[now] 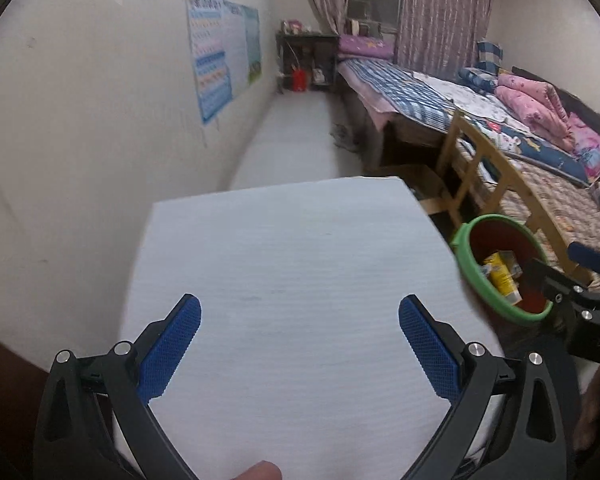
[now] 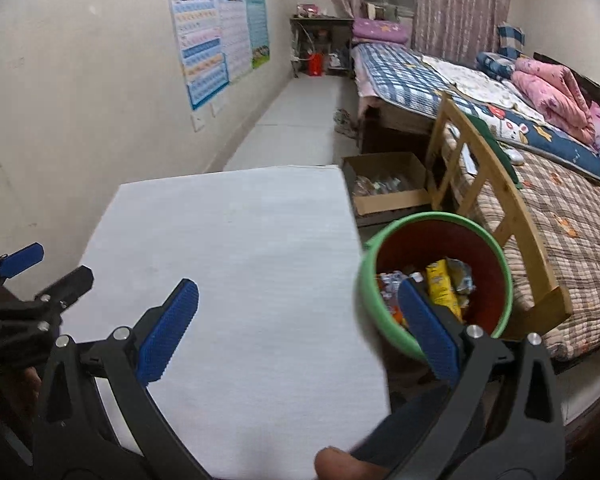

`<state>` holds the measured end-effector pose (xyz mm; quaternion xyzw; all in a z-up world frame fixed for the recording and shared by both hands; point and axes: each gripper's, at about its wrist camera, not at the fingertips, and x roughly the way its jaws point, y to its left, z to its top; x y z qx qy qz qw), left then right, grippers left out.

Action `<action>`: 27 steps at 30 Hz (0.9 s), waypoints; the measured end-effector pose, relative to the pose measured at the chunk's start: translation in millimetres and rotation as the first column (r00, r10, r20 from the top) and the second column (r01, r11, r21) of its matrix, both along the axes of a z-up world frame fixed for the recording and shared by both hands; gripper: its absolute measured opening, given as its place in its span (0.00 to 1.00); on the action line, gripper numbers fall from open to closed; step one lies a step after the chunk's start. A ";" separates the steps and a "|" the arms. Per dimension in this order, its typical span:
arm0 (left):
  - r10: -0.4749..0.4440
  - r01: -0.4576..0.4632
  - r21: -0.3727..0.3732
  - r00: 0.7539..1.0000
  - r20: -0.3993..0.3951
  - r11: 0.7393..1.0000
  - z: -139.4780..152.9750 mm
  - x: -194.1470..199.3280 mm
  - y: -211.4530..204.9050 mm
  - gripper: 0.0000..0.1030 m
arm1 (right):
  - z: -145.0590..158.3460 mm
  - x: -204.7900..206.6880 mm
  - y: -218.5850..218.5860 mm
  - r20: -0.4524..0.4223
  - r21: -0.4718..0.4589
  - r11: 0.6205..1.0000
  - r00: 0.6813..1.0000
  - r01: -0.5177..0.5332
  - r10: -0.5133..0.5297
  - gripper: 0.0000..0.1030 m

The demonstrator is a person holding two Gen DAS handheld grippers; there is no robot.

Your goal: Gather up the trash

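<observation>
A red bin with a green rim (image 2: 436, 224) stands beside the white table's right edge; it also shows in the left wrist view (image 1: 468, 276). It holds trash: a yellow packet (image 2: 442, 288), a crumpled silver wrapper (image 2: 462, 274) and other wrappers; the yellow packet (image 1: 500, 274) shows in the left wrist view too. My left gripper (image 1: 300, 336) is open and empty over the white table (image 1: 292, 264). My right gripper (image 2: 300, 320) is open and empty, its right finger (image 2: 428, 332) in front of the bin. No trash shows on the table (image 2: 240, 240).
A cardboard box (image 2: 384, 184) with items sits on the floor beyond the bin. A wooden bed frame (image 2: 496, 200) and beds with blankets fill the right side. The wall with posters (image 2: 216, 40) runs along the left. A dark shelf (image 2: 320, 44) stands at the far end.
</observation>
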<state>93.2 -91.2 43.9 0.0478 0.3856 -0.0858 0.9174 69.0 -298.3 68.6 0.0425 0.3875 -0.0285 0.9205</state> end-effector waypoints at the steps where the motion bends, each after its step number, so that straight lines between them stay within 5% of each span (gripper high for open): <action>1: 0.006 -0.006 -0.003 1.000 0.007 1.000 1.2 -5.2 6.2 0.92 | 0.3 -2.4 7.5 0.004 -0.004 1.000 1.000 -0.007 0.007 0.95; 12: 0.128 -0.127 -0.025 0.991 0.040 0.992 0.6 -37.6 54.5 0.92 | -1.1 -25.8 50.3 0.043 -0.002 1.000 0.999 -0.027 0.027 0.95; 27: 0.148 -0.147 -0.024 0.987 0.056 0.989 -7.0 -65.9 66.1 0.92 | -2.3 -49.5 73.5 0.078 0.001 0.998 0.995 -0.057 0.057 0.95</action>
